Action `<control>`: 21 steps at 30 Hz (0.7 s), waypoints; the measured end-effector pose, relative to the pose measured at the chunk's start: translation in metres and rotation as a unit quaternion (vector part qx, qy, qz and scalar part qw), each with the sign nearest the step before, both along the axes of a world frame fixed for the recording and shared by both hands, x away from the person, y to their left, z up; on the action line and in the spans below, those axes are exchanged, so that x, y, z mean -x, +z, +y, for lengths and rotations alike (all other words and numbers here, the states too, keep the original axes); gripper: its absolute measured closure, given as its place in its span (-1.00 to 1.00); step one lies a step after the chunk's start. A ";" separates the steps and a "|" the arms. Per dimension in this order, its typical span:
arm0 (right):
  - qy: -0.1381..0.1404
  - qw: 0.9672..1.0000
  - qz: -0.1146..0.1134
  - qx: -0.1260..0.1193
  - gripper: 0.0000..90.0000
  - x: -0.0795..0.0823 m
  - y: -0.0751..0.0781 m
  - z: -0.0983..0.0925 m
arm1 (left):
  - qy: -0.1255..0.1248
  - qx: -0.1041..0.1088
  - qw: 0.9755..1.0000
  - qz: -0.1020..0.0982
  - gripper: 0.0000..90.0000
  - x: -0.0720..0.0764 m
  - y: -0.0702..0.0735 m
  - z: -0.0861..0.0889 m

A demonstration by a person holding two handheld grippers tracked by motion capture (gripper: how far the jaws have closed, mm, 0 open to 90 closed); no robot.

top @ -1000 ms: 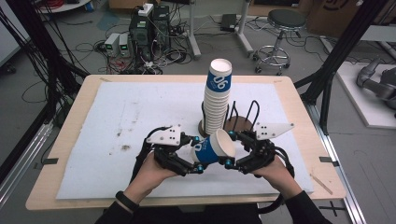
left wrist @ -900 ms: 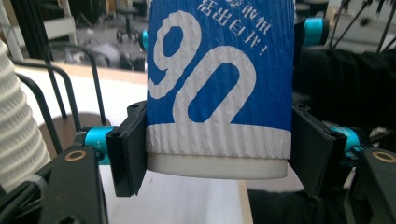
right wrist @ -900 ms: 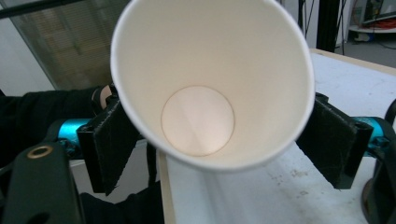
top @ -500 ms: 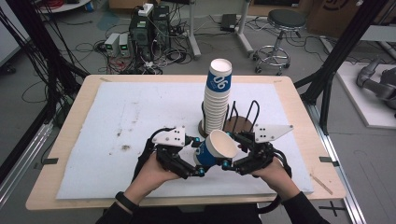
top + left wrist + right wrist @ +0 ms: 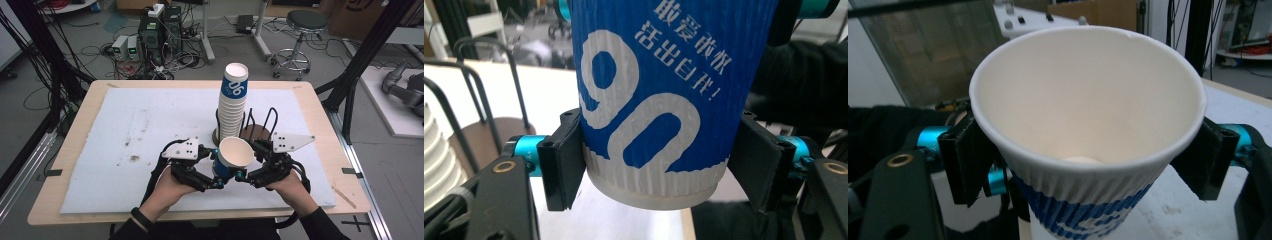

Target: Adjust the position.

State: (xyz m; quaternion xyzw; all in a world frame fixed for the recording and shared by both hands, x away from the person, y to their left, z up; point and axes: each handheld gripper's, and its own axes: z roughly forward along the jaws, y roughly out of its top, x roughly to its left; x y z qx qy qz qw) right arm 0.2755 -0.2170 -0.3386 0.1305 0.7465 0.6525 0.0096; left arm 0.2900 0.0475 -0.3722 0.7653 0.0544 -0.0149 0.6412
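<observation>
White foam sheeting (image 5: 125, 130) covers the wooden table (image 5: 65, 215), and at its near edge a person's two hands bring their tools together around a single blue-and-white ribbed paper cup (image 5: 231, 161), held in the air just above the sheet and tipped so that its open mouth faces up and toward the right hand. The left gripper (image 5: 216, 181) is clenched on the cup's lower body, its black pads (image 5: 565, 157) pressing the ribbed wall just above the white base. The right gripper (image 5: 241, 175) stands around the cup near the rim; its jaws have just been opening, and in the right gripper view the right pad (image 5: 1207, 160) stands slightly clear of the wall, so it looks released rather than gripping. Compared with a second ago the cup's mouth has turned more upward and the cup sits a little higher between the hands. That suggests the cup is being handed over to the left tool, probably for stacking. Just behind stands the black wire cup holder (image 5: 262, 125) on its round brown base, and the tall stack of matching cups (image 5: 233, 102) rises at its left.
</observation>
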 end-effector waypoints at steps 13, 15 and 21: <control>-0.007 1.000 -0.015 0.001 -0.45 -0.001 0.000 0.000 | 0.043 -0.031 0.998 -0.016 -0.65 0.005 0.013 -0.001; -0.004 1.000 -0.010 0.009 -0.45 -0.001 0.000 0.001 | 0.040 -0.039 0.998 -0.019 -0.65 0.007 0.016 -0.004; 0.007 0.999 -0.016 0.039 -0.44 0.000 -0.002 0.007 | 0.034 -0.064 0.997 -0.018 -0.65 0.008 0.012 -0.014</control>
